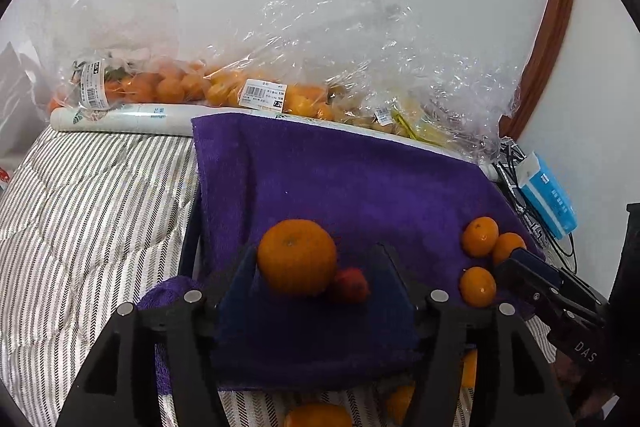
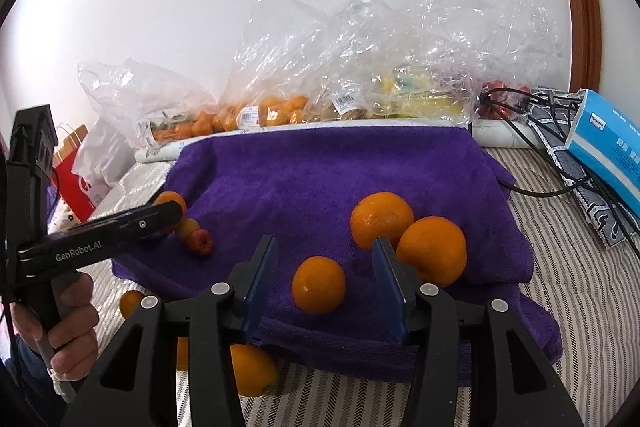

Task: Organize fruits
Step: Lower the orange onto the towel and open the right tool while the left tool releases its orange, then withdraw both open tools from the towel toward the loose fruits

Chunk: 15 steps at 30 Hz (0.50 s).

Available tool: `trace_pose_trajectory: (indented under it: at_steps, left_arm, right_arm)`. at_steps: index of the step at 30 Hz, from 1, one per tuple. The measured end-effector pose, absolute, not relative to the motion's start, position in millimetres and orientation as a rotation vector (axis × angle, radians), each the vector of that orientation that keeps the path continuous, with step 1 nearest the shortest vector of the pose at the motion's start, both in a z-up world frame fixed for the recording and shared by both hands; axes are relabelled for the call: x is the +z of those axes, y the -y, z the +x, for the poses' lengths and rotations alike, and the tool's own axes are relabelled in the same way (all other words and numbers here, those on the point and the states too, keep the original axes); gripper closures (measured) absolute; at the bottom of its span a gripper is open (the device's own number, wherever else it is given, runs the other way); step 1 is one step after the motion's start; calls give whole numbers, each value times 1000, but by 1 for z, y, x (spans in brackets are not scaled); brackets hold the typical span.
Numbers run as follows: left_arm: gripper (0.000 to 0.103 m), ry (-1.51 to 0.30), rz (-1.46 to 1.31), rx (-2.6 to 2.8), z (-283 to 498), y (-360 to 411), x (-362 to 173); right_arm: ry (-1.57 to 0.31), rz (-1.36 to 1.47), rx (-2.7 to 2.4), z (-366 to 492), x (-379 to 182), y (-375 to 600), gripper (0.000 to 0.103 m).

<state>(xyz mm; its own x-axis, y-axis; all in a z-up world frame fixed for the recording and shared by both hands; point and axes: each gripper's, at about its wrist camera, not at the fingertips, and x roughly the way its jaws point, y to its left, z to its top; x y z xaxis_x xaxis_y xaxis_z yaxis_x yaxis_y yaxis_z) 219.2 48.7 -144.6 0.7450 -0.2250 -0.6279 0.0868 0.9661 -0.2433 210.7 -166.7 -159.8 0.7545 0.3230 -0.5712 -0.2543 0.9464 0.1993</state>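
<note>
Partly hidden oranges lie beneath both unclenched hand-held grippers, left and right.

Left gripper: jaws parted, pitched down toward 12 o'clock. Right gripper: jaws parted, same pitch. A hand grips the left handle.

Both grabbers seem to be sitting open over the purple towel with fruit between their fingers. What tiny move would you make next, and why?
Probably draw the right gripper back. Its fingers stand clear of the small orange, which rests on the purple towel near two other oranges, so it looks placed.
</note>
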Motion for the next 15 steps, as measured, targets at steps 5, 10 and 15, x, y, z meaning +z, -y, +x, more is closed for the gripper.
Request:
trace_pose_trajectory:
  at_steps: [5,10,15]
  left_arm:
    - [39,-697,-216,-174,217,-51,-141]
    - [37,-680,-224,-183,214,-52,-137]
    - [34,-649,-228,-201,209,-51,-131]
  right_arm:
    - [-631,147,338,208,-156,169,54]
    - [-597,161,353,202,-152,170,54]
    - [-560,149,328,200,-148,169,54]
